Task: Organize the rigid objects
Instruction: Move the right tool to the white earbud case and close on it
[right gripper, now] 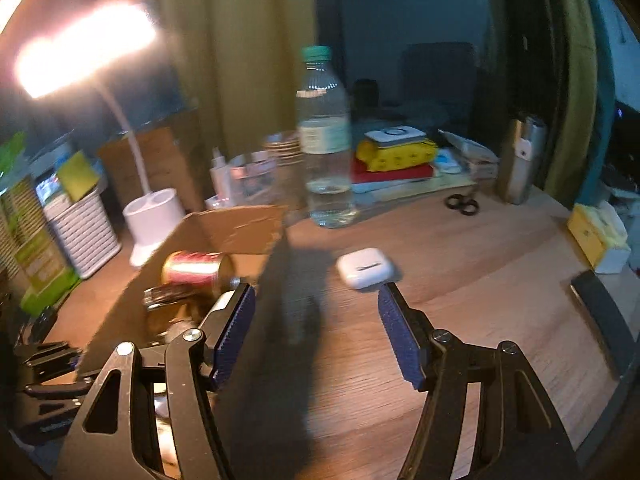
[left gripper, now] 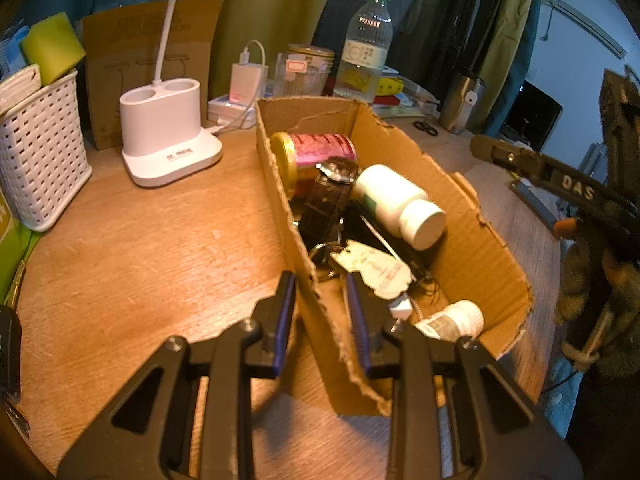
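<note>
Desk [right gripper: 460,300] is wood, cluttered along the back edge, lit from the left by a lamp [left gripper: 170,136]; right view is motion-blurred.

Box [left gripper: 472,240] sits mid-desk and already holds a can [left gripper: 320,150], a pill bottle [left gripper: 400,204], a watch [left gripper: 332,192], keys [left gripper: 372,268] and a small bottle [left gripper: 456,320]. Earbud case [right gripper: 366,267] lies on bare wood, outside the box, near its right wall.

Left gripper [left gripper: 320,320]: narrow gap, the 2 pads straddling the box's near wall. I cannot tell whether they pinch the cardboard or only bracket it. Right gripper [right gripper: 316,332]: wide, holding nothing, with the case ahead between the finger lines but apart from both.

Risks, as I judge them:
1. Case is smooth and rounded; closing off-centre may squirt it toward the water bottle [right gripper: 326,140].
2. Right gripper's left finger [right gripper: 234,332] is at the box wall; sweeping forward may snag or shove the box.
3. Box wall is torn and thin; a loose left hold lets it slide or buckle.
4. Blur suggests fast travel; overshoot is likely.
</note>
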Motion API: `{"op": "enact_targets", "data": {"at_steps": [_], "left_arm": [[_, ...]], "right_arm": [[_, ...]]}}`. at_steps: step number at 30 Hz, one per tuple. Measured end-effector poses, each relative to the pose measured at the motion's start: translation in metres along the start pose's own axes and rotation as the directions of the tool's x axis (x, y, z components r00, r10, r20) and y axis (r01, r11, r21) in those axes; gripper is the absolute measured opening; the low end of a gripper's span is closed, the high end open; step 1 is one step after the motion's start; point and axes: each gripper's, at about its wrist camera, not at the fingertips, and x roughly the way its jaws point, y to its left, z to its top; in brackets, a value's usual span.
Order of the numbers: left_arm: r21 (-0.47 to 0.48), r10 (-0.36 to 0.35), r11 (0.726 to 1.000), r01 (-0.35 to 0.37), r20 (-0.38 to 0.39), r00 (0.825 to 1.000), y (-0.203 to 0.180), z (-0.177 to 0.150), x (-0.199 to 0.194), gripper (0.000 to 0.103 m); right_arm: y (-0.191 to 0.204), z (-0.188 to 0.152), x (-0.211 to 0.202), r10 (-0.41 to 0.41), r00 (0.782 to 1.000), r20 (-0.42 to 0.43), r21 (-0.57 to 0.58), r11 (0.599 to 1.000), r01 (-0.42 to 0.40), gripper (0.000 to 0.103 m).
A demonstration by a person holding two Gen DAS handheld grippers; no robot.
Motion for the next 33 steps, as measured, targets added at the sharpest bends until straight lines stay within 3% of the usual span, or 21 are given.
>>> {"op": "enact_targets", "data": {"at_steps": [15, 33], "left_arm": [[-0.001, 0.008, 1.000, -0.008, 0.003, 1.000, 0.001, 0.000, 0.000, 0.028], [-0.001, 0.010, 1.000, -0.010, 0.003, 1.000, 0.003, 0.001, 0.000, 0.028]], "right_arm": [[-0.041, -0.009, 0.044, -0.032, 0.997, -0.073, 0.017, 0.999, 0.033, 0.067], [-0.028, 0.011, 0.108, -0.045, 0.982, -0.184, -0.083, 0.996, 0.030, 0.067]]}}
